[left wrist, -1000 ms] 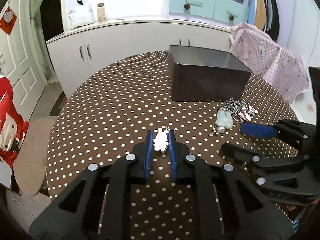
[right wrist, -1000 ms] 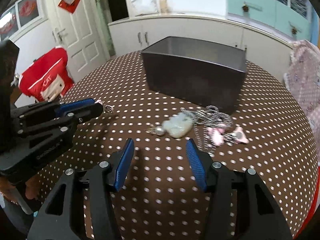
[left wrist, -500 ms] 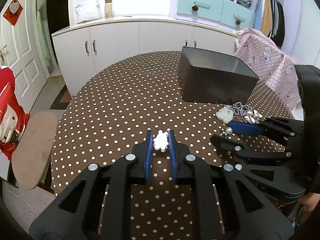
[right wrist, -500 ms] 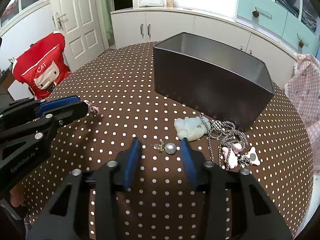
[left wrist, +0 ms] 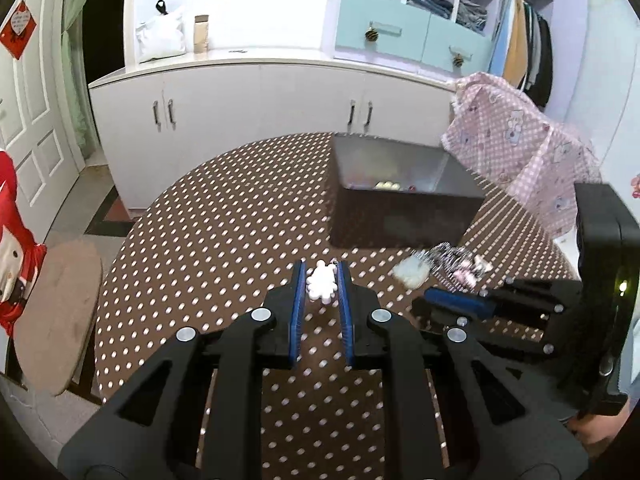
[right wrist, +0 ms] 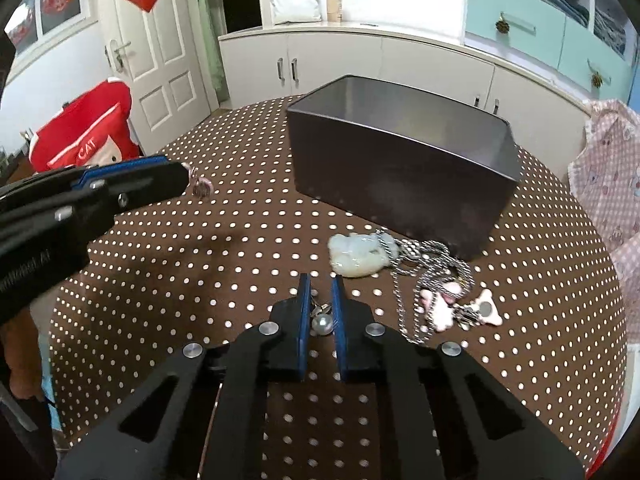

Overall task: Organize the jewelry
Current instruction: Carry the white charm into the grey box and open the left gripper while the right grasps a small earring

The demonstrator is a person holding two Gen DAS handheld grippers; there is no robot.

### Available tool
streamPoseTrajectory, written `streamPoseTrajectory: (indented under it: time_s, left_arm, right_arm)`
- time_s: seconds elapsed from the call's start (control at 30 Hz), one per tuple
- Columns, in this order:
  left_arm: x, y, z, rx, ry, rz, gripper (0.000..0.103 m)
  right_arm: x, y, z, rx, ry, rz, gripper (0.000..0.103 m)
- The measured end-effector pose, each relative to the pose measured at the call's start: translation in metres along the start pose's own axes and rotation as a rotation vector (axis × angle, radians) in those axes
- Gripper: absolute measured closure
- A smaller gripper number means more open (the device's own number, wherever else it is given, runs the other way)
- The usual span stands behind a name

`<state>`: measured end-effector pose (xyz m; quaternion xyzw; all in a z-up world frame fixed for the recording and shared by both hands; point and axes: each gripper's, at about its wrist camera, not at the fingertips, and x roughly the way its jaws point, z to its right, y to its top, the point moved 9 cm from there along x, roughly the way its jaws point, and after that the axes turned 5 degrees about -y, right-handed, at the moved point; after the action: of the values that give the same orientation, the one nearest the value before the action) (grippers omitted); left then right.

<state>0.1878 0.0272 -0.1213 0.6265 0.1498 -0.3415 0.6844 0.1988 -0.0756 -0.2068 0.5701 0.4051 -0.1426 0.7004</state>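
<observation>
**Two grippers loaded beside the collecting box**

A brown polka-dot table (right wrist: 200, 264) in a bedroom with white cabinets. Lower centre of the right wrist view, the right gripper (right wrist: 320, 292) is closing on a pearl earring (right wrist: 322, 323), presumably to lift it. Lower centre of the left wrist view, the left gripper (left wrist: 320, 280) is clenched on a white flower charm (left wrist: 320, 286), probably for carrying. Beyond lie a pale pendant (right wrist: 358, 256) and tangled chains (right wrist: 432, 268); farthest, the dark box (right wrist: 400, 176), the likely destination.
</observation>
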Motion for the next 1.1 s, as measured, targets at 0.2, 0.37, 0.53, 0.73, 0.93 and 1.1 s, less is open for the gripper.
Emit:
streamPoseTrajectory:
  time_s: [0.2, 0.37, 0.53, 0.73, 0.93, 1.1]
  left_arm:
    - [0.003, 0.021, 0.016, 0.023, -0.047, 0.015, 0.087]
    - [0.011, 0.051, 0.028, 0.006, -0.083, 0.035, 0.087]
    - [0.021, 0.081, 0.034, -0.025, -0.125, 0.042, 0.087]
    - [0.052, 0.090, 0.033, -0.069, -0.127, -0.017, 0.087]
    - [0.074, 0.083, 0.033, -0.091, -0.114, -0.076, 0.087]
    - [0.085, 0.076, 0.033, -0.123, -0.138, -0.127, 0.087]
  right_arm:
    - [-0.023, 0.017, 0.022, 0.079, 0.059, 0.063, 0.094]
    - [-0.043, 0.045, 0.046, 0.145, 0.075, 0.133, 0.094]
    - [-0.053, 0.071, 0.066, 0.197, 0.082, 0.186, 0.094]
    - [-0.046, 0.090, 0.083, 0.214, 0.053, 0.206, 0.094]
    - [-0.032, 0.091, 0.085, 0.223, 0.068, 0.182, 0.094]
    - [-0.023, 0.083, 0.086, 0.251, 0.095, 0.157, 0.094]
